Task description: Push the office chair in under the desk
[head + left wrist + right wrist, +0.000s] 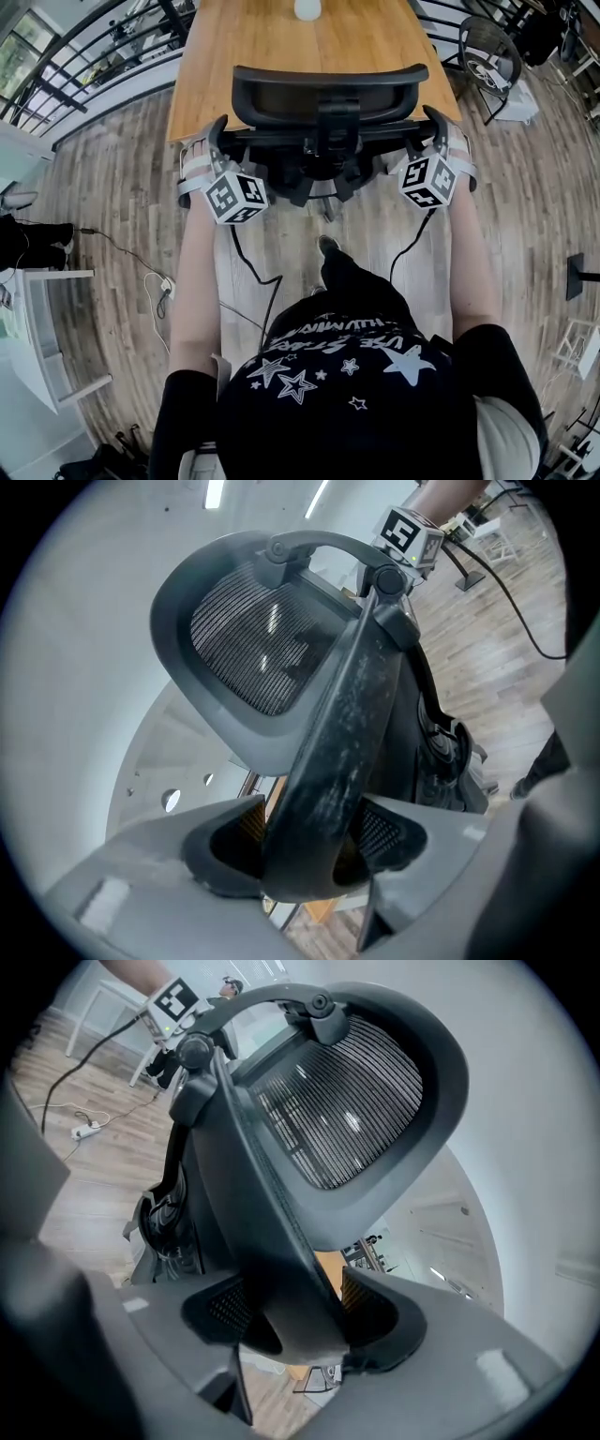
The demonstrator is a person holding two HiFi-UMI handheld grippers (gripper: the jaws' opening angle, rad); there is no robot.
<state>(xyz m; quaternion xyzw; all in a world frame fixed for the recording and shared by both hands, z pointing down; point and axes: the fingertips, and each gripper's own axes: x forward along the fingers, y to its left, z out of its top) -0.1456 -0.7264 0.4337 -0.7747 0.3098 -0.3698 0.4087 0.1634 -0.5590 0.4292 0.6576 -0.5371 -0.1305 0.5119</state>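
The black office chair (pixel 328 94) stands against the near edge of the wooden desk (pixel 272 47), its seat mostly under the top. My left gripper (pixel 214 141) clasps the left end of the chair's back frame, and my right gripper (pixel 439 127) clasps the right end. In the left gripper view the dark frame bar (pixel 347 724) runs between the jaws of that gripper (pixel 305 855), both pads against it. The right gripper view shows the same: the bar (pixel 253 1194) is wedged in that gripper (pixel 295 1321). The mesh headrest (pixel 253 639) rises above.
A white round object (pixel 307 7) sits at the desk's far end. A black railing (pixel 84 66) runs at the back left, a wire chair (pixel 487 56) stands at the right. Cables and a power strip (pixel 164 286) lie on the wood floor; a white shelf unit (pixel 37 328) is at the left.
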